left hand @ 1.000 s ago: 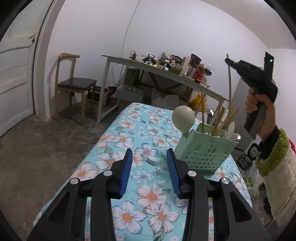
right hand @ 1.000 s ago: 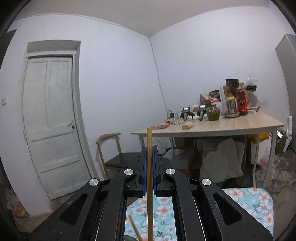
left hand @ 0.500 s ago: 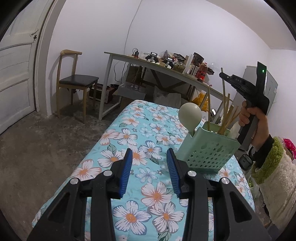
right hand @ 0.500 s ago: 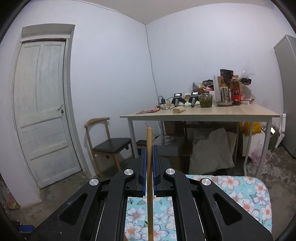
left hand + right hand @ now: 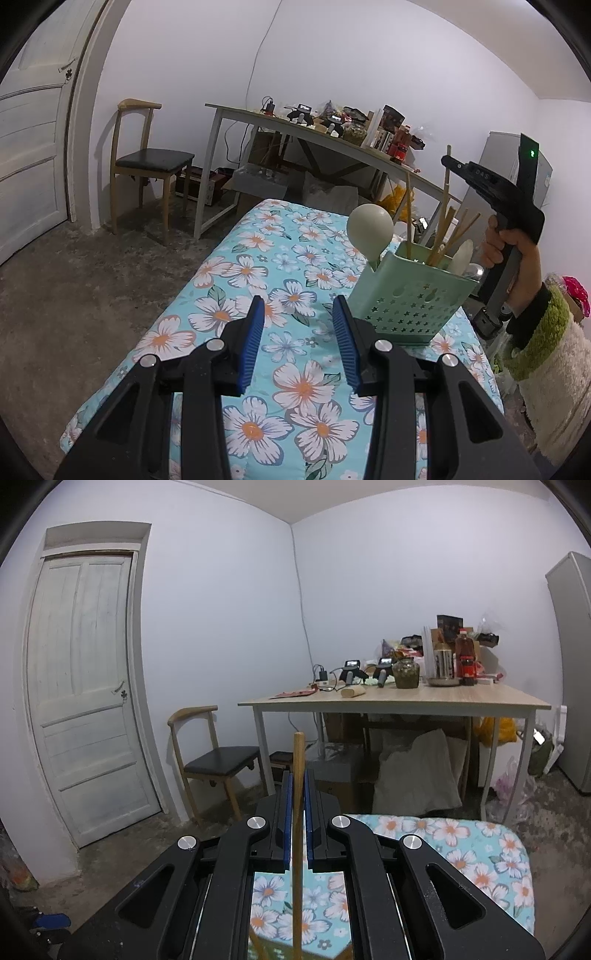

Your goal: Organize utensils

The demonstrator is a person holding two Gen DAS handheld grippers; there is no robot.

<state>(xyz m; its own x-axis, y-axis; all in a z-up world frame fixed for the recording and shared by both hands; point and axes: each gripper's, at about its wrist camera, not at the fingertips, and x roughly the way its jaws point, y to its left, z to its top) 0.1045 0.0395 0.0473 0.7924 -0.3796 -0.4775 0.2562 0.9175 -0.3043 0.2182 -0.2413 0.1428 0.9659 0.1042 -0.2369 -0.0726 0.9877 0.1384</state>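
Left wrist view: left gripper (image 5: 297, 334) hovering low over the floral worktop (image 5: 236, 280), jaws spread wide, nothing between them. Just ahead and to the right, a mint-green perforated utensil caddy (image 5: 410, 301) standing upright on the cloth, already loaded with a pale ladle (image 5: 370, 228), a white spoon (image 5: 463, 254) and several bamboo chopsticks (image 5: 452, 230). Above the caddy, the right gripper (image 5: 448, 162) carried in a hand (image 5: 511, 251), with a single chopstick (image 5: 447, 184) hanging near vertical, lower end down among the others inside the caddy's rim.

Right wrist view: right gripper (image 5: 296, 805) with jaws nearly closed, pinching that chopstick (image 5: 297, 812) close to its top end, tip poking up past the blue pads (image 5: 287, 812). Below, cloth and a sliver of the caddy. Behind, a desk (image 5: 391, 701), chair (image 5: 214, 760) and door (image 5: 85, 686).

Likely handling: light, stiff, smooth and thin, so prone to swivelling or slipping in the pads. Hold near the top suits a straight drop; light pressure enough, no fragility to fear. Caddy probably light too, possibly tippy if nudged.
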